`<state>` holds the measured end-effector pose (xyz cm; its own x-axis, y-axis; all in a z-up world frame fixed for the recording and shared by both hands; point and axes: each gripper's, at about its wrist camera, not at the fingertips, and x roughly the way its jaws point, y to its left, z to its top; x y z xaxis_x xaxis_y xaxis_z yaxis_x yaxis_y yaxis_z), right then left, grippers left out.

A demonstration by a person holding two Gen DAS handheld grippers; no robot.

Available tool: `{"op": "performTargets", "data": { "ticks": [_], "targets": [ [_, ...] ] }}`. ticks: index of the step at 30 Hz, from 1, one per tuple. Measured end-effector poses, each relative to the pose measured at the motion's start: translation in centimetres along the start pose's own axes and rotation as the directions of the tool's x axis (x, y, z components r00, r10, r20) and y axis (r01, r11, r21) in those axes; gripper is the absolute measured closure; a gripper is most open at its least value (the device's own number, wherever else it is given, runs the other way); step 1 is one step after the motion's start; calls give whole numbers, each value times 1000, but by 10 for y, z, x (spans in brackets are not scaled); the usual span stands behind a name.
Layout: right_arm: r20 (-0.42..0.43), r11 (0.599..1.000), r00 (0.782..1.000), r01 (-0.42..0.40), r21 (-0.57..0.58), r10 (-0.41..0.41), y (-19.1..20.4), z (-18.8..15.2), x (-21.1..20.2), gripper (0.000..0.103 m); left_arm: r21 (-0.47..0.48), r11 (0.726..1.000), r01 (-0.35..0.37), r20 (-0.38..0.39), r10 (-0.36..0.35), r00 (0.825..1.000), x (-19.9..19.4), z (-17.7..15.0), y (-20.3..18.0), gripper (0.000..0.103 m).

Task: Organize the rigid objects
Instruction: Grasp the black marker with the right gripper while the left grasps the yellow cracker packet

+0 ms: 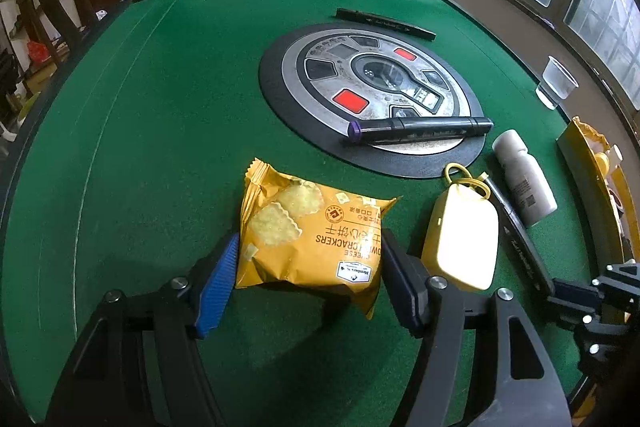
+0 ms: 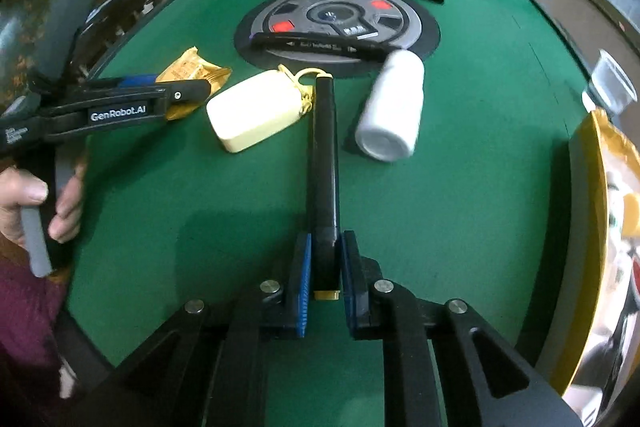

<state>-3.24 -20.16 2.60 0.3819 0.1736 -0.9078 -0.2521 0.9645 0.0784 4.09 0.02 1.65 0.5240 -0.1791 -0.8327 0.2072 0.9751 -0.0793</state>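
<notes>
Both grippers are black, angular frames with round silver screw heads at the joints. The left gripper [image 1: 308, 279] and the right gripper [image 2: 325, 269] carry ribbed blue pads [image 1: 216, 287]. White lettering reads "GenRobot.AI" on one arm. A grey handle [image 2: 36, 243] shows, and what seems a maroon sleeve [image 2: 28, 311].

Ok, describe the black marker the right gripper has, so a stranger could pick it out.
Start at the round grey control panel in the green felt table. Nearer lie a pale yellow case and a white bottle; the black marker lies between them, alone clamped in the right gripper.
</notes>
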Motion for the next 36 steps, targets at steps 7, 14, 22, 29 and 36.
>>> {"op": "performTargets", "data": {
  "ticks": [7,14,22,29,36],
  "targets": [
    [54,999,997,50,-8,-50,2,23,7,82,15,1000,-16,7,15,1000,0,-1,-3,36],
    [89,997,993,75,-7,-74,6,29,19,90,17,1000,-23,13,23,1000,0,-1,-3,37],
    [135,997,991,-21,68,11,0,-3,-4,90,4,1000,-14,42,14,999,-5,-1,-1,43],
    [165,993,985,-65,100,47,-6,-26,-15,89,-11,1000,22,108,-21,994,-18,2,-1,43],
    [213,987,976,-85,133,55,-20,-37,-33,89,2,997,77,132,-77,988,-36,-5,-25,43]
  ]
}}
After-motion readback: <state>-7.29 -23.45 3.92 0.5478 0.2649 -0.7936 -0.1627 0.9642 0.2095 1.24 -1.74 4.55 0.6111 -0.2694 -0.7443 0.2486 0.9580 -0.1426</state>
